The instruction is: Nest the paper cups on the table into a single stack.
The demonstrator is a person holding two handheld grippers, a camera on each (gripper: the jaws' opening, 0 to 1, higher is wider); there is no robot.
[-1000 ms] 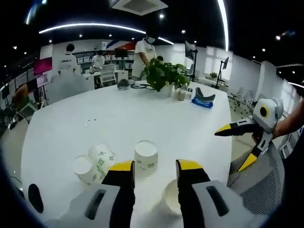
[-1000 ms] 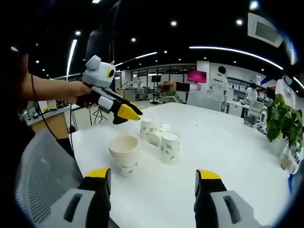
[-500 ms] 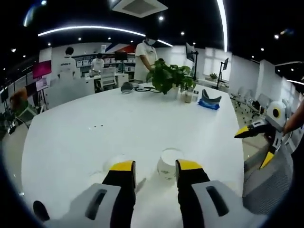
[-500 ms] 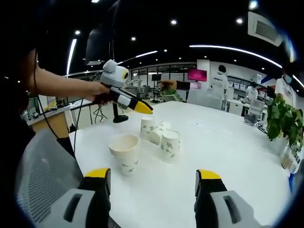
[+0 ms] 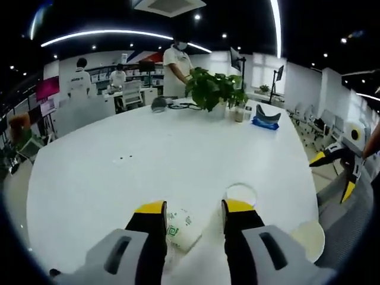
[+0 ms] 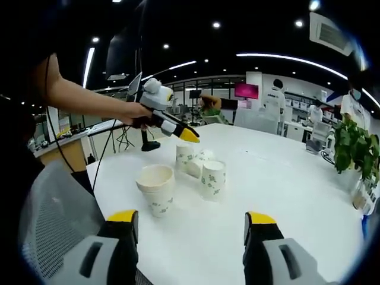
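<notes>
Over the round white table (image 5: 119,178), I'm hovering my left tongs (image 5: 193,208), jaws wide, around a flimsy, toppled green-printed white paper cup (image 5: 181,228), aiming for its stiffer rim.

Left gripper (image 5: 193,215): grey body, black jaws, yellow tips | Right gripper (image 6: 193,225): same grey, black and yellow | Forearm (image 6: 83,98): bare, thin black cable alongside.

I see worktop (image 6: 285,196) carrying the cups | nested cups (image 6: 155,189) nearest my right gripper (image 6: 190,237) | upright cup (image 6: 212,178) behind them | tipped cup (image 6: 199,165) beyond | left gripper (image 6: 189,135) above far cup (image 6: 184,157) | plant (image 5: 211,89) at far edge
</notes>
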